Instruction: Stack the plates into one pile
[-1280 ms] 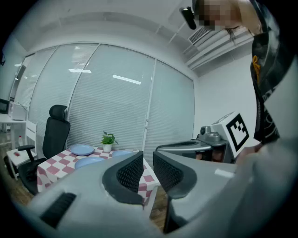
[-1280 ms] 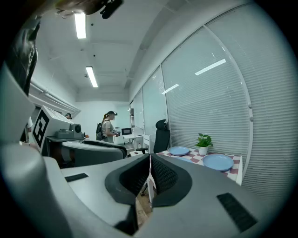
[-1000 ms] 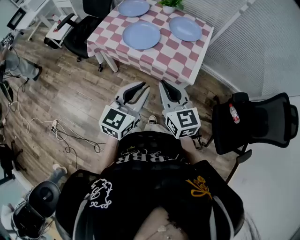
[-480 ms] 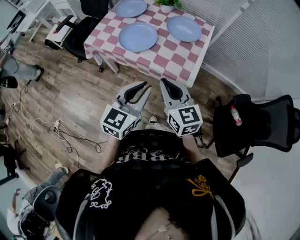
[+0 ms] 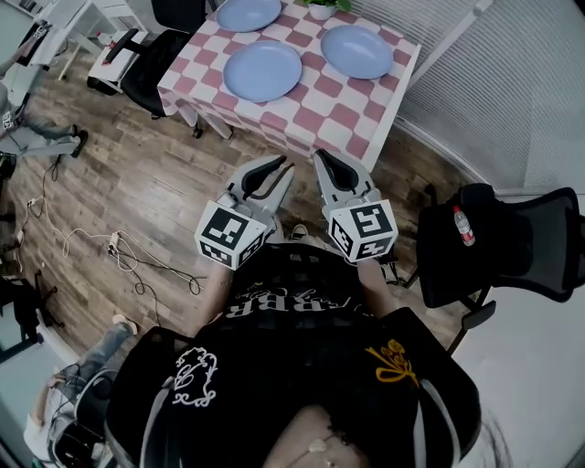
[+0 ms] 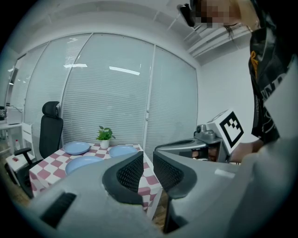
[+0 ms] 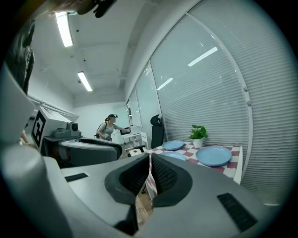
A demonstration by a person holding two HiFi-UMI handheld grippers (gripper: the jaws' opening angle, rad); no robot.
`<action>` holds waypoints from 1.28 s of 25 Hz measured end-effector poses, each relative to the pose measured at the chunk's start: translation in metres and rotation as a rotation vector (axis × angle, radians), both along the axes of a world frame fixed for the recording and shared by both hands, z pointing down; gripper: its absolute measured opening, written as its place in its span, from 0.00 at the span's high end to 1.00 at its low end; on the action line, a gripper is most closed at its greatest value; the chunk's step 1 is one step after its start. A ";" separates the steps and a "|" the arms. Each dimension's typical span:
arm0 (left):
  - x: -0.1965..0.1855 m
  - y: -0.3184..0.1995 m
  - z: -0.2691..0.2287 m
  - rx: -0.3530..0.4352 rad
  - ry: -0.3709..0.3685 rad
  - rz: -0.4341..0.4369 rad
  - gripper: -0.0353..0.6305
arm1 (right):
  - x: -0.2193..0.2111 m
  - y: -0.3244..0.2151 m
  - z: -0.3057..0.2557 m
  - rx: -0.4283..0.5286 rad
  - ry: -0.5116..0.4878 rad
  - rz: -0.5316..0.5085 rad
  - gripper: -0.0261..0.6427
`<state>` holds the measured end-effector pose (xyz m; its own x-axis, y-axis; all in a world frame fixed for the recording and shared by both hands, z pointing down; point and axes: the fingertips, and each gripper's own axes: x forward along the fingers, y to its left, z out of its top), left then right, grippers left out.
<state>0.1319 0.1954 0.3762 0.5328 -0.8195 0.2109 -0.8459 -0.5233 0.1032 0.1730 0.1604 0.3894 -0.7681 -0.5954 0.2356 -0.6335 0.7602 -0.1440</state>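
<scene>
**Left gripper** (image 5: 276, 166): jaws drawn in to a narrow slit, nothing between the pads. It is held in front of the person's chest, above the floor (image 5: 137, 192) and short of the worktop (image 5: 315, 119), with its tips aimed at the worktop's near edge. Its marker cube (image 5: 230, 236) faces up toward the head camera.

**Right gripper** (image 5: 323, 158): jaws fully together and empty. It lies just beside the left gripper, the two roughly parallel but not touching, and it points at the same edge. Its marker cube (image 5: 364, 230) also faces up.

**Plates**: three blue plates lie singly on the pink-and-white checked worktop, none touching another and none stacked.
- The near plate (image 5: 262, 70) is closest to the grippers.
- The right plate (image 5: 356, 51) lies beyond it, toward the blinds (image 5: 512, 82).
- The far plate (image 5: 248, 13) lies at the top of the head view.

A small potted plant (image 5: 322, 9) stands upright at the far edge, between the far plate and the right plate.

**Surroundings**: a black chair (image 5: 512, 247) stands to the right of the grippers, with a bottle (image 5: 462, 225) resting on it. A second black chair (image 5: 155, 64) stands at the worktop's left side. Cables (image 5: 119, 251) trail across the wooden floor to the left. In the right gripper view, another person (image 7: 109, 126) stands well behind, at a desk.
</scene>
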 end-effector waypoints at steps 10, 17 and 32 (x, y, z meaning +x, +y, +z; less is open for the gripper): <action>-0.014 -0.044 0.014 -0.030 -0.014 0.076 0.85 | 0.000 -0.046 0.014 -0.032 -0.004 0.098 0.93; -0.047 -0.104 0.012 -0.016 -0.017 0.162 0.85 | -0.024 -0.104 0.011 -0.020 0.023 0.187 0.93; -0.132 -0.207 0.027 -0.024 -0.051 0.347 0.85 | -0.049 -0.204 0.020 -0.067 0.078 0.458 0.93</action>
